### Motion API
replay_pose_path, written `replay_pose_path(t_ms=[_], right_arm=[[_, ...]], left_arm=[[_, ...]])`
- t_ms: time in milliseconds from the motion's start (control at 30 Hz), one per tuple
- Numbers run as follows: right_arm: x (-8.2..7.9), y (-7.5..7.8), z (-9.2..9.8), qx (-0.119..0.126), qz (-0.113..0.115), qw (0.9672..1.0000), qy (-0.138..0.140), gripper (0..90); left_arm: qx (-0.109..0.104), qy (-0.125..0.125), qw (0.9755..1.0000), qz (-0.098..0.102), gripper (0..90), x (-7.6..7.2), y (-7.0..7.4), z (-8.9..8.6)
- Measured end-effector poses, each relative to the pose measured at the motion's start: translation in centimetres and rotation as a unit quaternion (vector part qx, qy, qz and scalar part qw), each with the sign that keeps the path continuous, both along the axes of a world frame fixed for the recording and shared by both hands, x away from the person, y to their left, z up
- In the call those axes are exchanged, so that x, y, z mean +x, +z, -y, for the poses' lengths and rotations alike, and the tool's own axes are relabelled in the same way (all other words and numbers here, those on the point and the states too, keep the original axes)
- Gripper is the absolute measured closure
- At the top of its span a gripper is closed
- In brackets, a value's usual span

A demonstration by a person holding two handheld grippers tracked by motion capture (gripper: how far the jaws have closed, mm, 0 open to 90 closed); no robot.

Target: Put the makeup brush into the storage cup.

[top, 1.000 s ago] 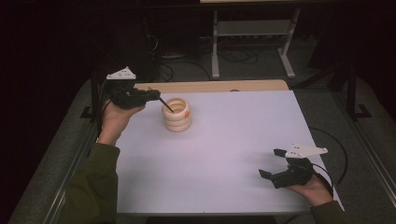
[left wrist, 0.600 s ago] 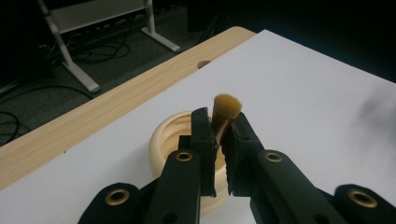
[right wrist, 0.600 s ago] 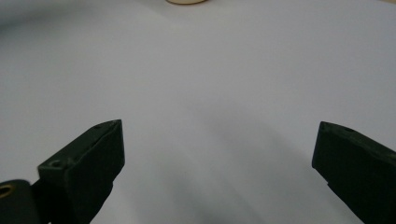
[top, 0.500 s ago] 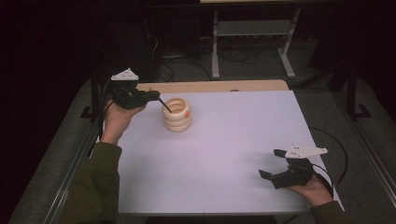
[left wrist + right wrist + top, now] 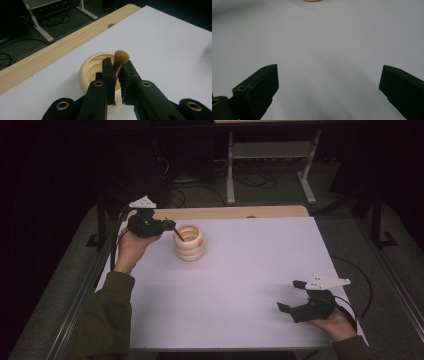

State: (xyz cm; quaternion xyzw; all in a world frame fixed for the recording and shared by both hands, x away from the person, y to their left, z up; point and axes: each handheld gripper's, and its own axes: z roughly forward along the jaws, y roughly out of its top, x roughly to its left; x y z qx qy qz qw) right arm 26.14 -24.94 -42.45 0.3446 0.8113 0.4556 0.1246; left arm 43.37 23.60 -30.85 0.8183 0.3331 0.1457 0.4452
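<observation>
a: where is the left gripper [image 5: 172, 226] now?

b: it is at the far left part of the white table top [image 5: 250, 285], held in the person's left hand [image 5: 131, 247]. its two black jaws are closed tight on a small make-up brush with a thin dark handle and a round tuft of ochre bristles [image 5: 121, 60].

a: and which way does the brush point?

b: in the left gripper view the bristle end [image 5: 121, 56] stands up above the jaw tips, and the handle goes down between the jaws. in the high view the dark handle [image 5: 178, 234] slants down into the opening of the cream-coloured holder made like three stacked rings [image 5: 189, 242]. i cannot tell if the end touches the bottom inside.

a: where does the holder stand?

b: on the white top, just beside the left gripper, near the strip of pale wood [image 5: 225, 212] at the far edge. it is upright, and there is a small orange mark [image 5: 199, 241] on its side.

a: the right gripper [image 5: 292, 296]?

b: it is at the near right corner of the table, well apart from the holder, in the person's right hand [image 5: 335, 322]. its jaws stand wide apart with nothing between them, and in the right gripper view there is bare white surface [image 5: 324, 50] under them.
</observation>
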Motion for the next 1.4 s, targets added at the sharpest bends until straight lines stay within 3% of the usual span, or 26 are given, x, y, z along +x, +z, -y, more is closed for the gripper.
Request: replay_pose_path(t_ms=[333,633,767,933,1200,1400], right_arm=[[0.0,0.0,0.0,0.002,0.0,1.0,0.0,1.9],[0.0,0.0,0.0,0.002,0.0,1.0,0.0,1.9],[0.0,0.1,0.0,0.002,0.0,1.0,0.0,2.0],[0.0,0.0,0.0,0.002,0.0,1.0,0.001,1.9],[-0.1,0.0,0.0,0.001,0.0,1.0,0.001,1.9],[-0.1,0.1,0.1,0.001,0.001,1.0,-0.001,1.9]], left_arm=[[0.006,0.006,0.9998,-0.018,83.4,0.4,-1.0,-0.1],[0.008,0.01,0.9997,-0.02,81.9,0.5,-1.2,-0.2],[0.001,0.012,0.9998,-0.018,68.7,0.6,-1.3,-0.2],[0.008,0.016,0.9998,-0.005,46.8,0.6,-1.3,-0.2],[-0.017,0.034,0.9992,0.011,11.4,0.6,-1.6,-0.8],[-0.023,0.035,0.9991,0.009,7.0,0.3,-2.0,-1.5]])
